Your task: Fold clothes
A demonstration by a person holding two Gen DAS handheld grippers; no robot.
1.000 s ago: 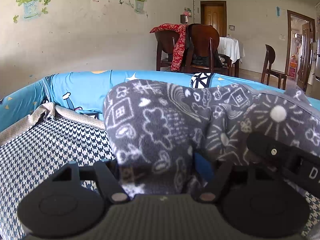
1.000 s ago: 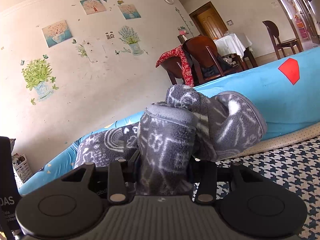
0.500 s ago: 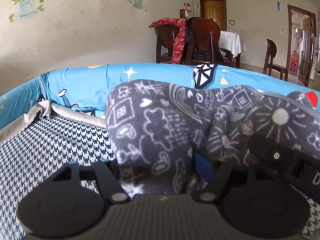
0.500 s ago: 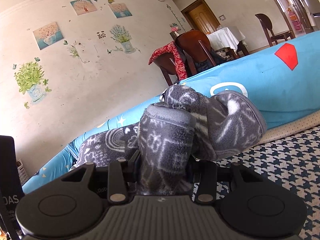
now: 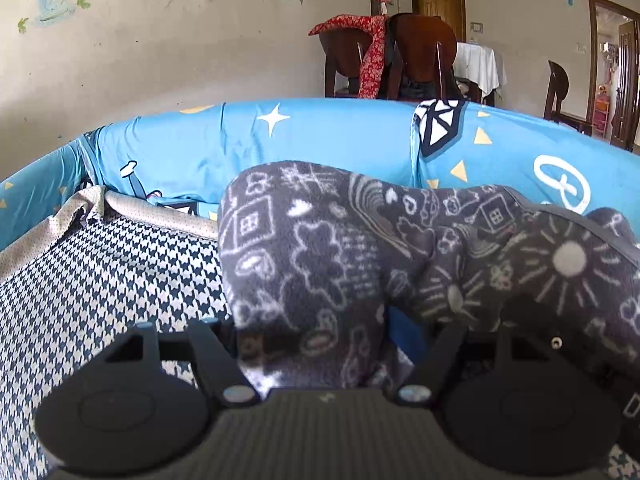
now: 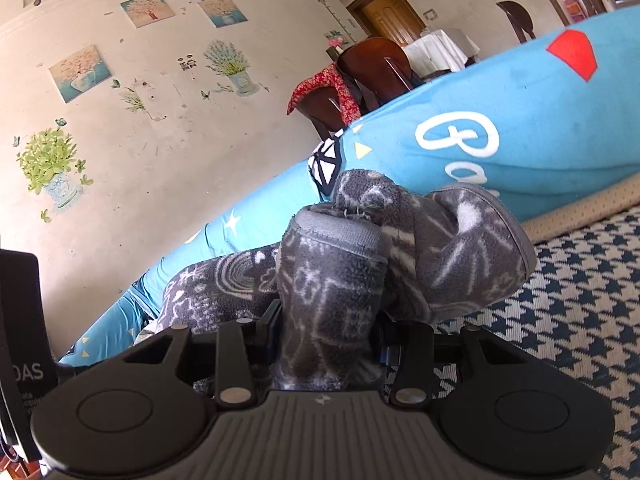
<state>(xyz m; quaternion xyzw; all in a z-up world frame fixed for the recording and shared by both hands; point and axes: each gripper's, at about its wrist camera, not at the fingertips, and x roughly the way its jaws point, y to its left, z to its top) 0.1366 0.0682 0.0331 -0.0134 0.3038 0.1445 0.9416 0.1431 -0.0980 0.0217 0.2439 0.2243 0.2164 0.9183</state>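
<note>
A soft, napped fleece is seen in the grey garment (image 5: 332, 248), matt and fuzzy, printed with white doodles; its bound edge (image 6: 340, 232) is finished in a smoother grey knit; the houndstooth mat (image 5: 120, 264) is made of a coarse woven cloth, dull in finish; the blue cushion wall (image 5: 328, 136) is covered in smooth, faintly creased printed fabric; matt black plastic, ribbed on the body, is shown on the left hand-held gripper (image 5: 316, 344), with small bright metal rivets; polished dark wood is seen in the chairs (image 5: 424, 44).
</note>
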